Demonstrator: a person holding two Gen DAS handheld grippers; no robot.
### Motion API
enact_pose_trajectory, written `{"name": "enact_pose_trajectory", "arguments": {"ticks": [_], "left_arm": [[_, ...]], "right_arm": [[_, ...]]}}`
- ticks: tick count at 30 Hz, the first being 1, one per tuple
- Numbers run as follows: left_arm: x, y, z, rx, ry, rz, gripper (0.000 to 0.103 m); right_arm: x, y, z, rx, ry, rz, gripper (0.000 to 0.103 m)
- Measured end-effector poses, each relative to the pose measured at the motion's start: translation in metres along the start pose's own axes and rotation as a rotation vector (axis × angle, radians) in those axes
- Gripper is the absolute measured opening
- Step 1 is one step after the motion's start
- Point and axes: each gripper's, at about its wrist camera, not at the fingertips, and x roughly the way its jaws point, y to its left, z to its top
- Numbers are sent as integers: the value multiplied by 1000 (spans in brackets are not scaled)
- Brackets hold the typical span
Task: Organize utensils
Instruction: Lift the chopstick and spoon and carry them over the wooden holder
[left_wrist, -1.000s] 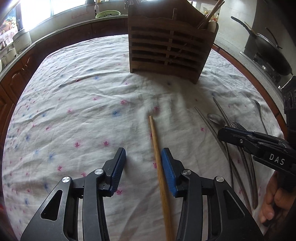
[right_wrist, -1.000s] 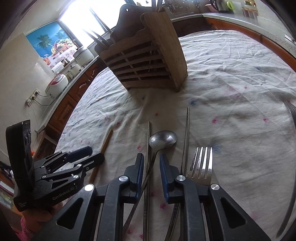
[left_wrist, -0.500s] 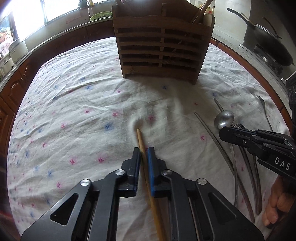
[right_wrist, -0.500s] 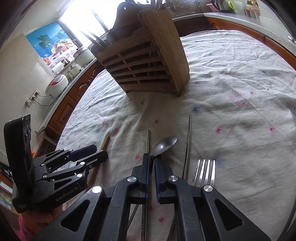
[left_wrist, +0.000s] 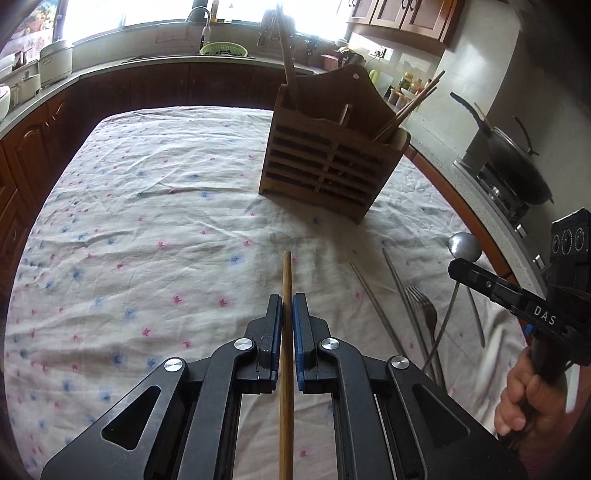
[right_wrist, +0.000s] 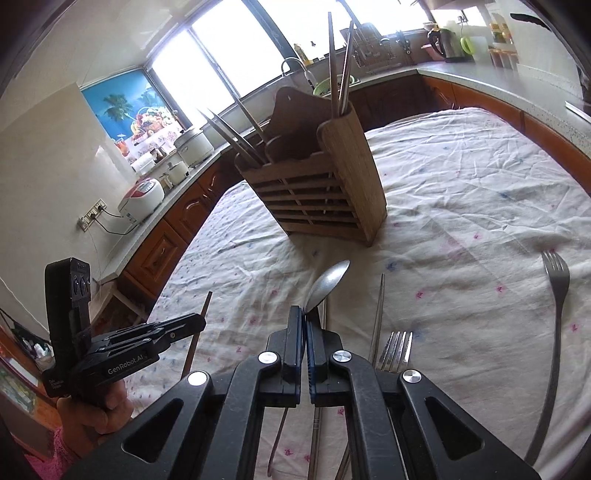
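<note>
left hand-held gripper (left_wrist: 287, 312): clamps wooden chopstick (left_wrist: 286, 332) | right hand-held gripper (right_wrist: 306, 321): clamps spoon (right_wrist: 327, 282)

- Bright windows (right_wrist: 236, 62) run along the far wall, daylight washing out the glass.
- A grey countertop (left_wrist: 155, 62) on dark wooden cabinets (left_wrist: 33, 147) curves round the room.
- A sink faucet (left_wrist: 201, 16) stands under the window, a green colander (left_wrist: 223, 48) beside it.
- A rice cooker (right_wrist: 142, 199) sits on the counter near a wall socket (right_wrist: 92, 218).
- A tropical poster (right_wrist: 125, 107) hangs by the window.
- A black wok (left_wrist: 517, 162) rests on the stove.
- A flower-printed white tablecloth (left_wrist: 147, 221) covers the table.
</note>
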Motion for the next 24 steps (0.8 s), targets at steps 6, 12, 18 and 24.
{"name": "enact_pose_trajectory", "arguments": {"ticks": [6, 12, 18, 24], "left_arm": [[-39, -1, -1, -14, -85, -17, 5], [-73, 0, 0, -31, -172, -28, 5], [-96, 0, 1, -39, -242, -32, 5], [-107, 1, 3, -47, -275, -38, 5]], "right_arm": [[-19, 15, 6, -29, -58, 5, 2], [-36, 31, 8, -73, -116, -2, 2], [-54, 44, 15, -119, -174, -6, 2], [-64, 50, 21, -134, -208, 3, 2]]}}
